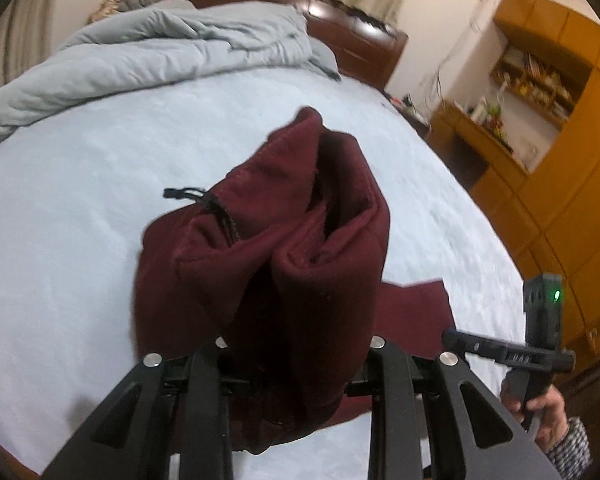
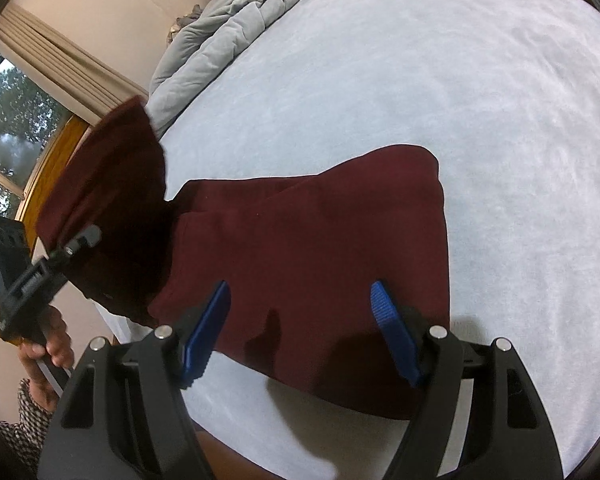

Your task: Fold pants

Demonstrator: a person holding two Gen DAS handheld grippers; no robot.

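With my left gripper point(image 1: 296, 364) clamped on a lifted end of the maroon pants point(image 2: 320, 248) and my right gripper point(image 2: 300, 332) gaping empty over the part lying flat on the bed point(image 2: 500, 80), I should lay that end down squarely, edges matched.

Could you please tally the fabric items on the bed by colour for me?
Maroon: 1, the pants
Grey-blue: 1, the rumpled duvet
Pale blue: 1, the bed cover
Total: 3
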